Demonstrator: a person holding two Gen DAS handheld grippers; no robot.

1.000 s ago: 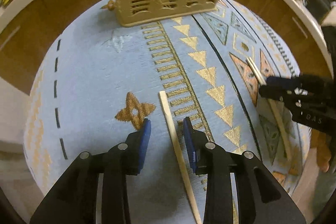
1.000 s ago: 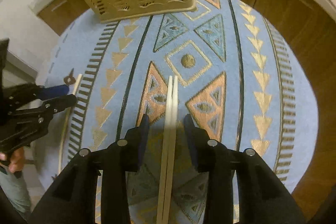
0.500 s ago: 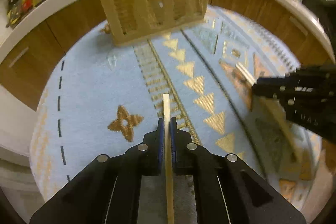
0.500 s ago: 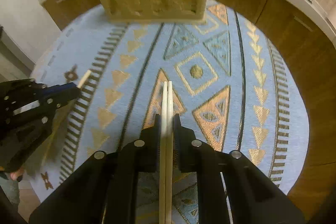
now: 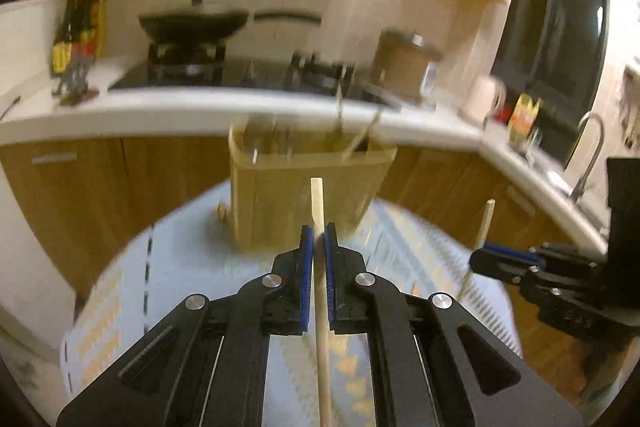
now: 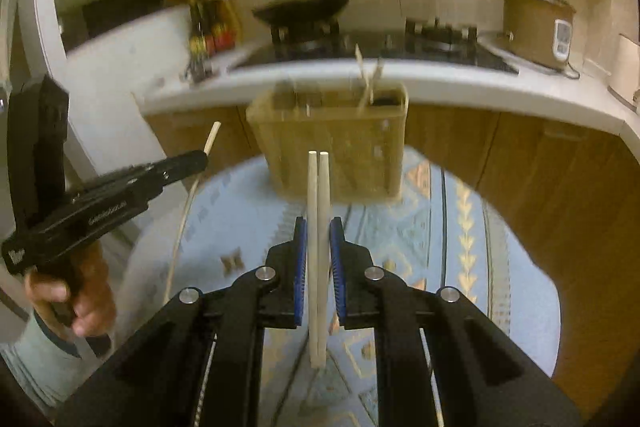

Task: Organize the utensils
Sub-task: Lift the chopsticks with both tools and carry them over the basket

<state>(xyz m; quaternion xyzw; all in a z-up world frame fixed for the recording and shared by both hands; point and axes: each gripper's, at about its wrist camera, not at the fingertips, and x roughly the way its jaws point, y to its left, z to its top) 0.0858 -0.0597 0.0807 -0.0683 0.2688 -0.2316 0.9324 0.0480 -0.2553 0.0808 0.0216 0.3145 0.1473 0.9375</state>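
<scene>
Both grippers raised and clamped

The left gripper (image 5: 316, 245) is held closed, pointing toward 12 o'clock; the right gripper (image 6: 318, 239) is likewise closed, seen at 3 o'clock from the left.

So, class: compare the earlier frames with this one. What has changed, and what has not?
Both grippers closed and lifted: the left gripper took one chopstick, the right gripper took a pair of chopsticks, raising them off the mat. The utensil basket stayed put.
</scene>
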